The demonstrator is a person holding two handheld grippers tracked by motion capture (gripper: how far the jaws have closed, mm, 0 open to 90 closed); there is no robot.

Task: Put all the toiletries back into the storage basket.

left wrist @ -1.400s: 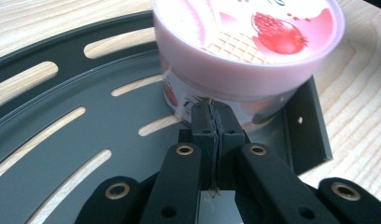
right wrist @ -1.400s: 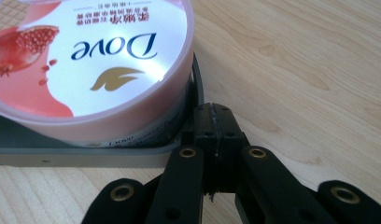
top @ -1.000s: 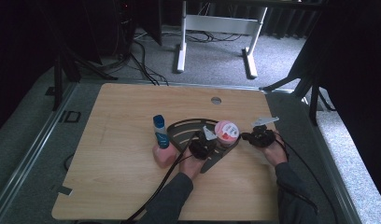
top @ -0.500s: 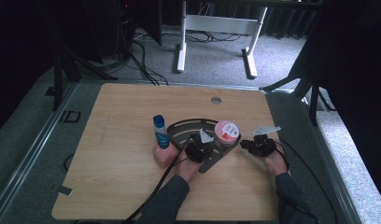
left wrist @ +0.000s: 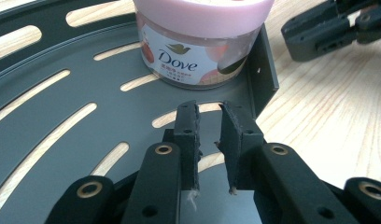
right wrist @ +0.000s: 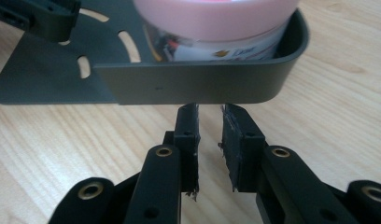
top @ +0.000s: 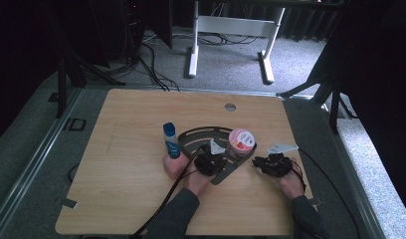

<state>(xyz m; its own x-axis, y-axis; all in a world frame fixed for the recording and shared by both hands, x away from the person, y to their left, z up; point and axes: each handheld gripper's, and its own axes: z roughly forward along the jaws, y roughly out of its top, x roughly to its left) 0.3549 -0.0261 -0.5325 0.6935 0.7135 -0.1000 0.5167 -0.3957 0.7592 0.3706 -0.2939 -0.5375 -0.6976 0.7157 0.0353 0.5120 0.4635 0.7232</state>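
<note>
Dove jar (top: 241, 139), pink lid, sits in the right corner of the dark slotted corner tray (top: 198, 135), against its rim. That placement looks done.

Left gripper (left wrist: 208, 122) hovers over the tray floor just near of the jar; its jaws have just been opening, a narrow gap, nothing between them.

Right gripper (right wrist: 209, 122) is off the tray on the wooden table (top: 131, 119), just outside the rim wall; jaws likewise just been opening, empty.

Blue-capped bottle (top: 170, 140) and pink item (top: 174, 166) lie left of the tray, outside it: 2 things probably left to load.
</note>
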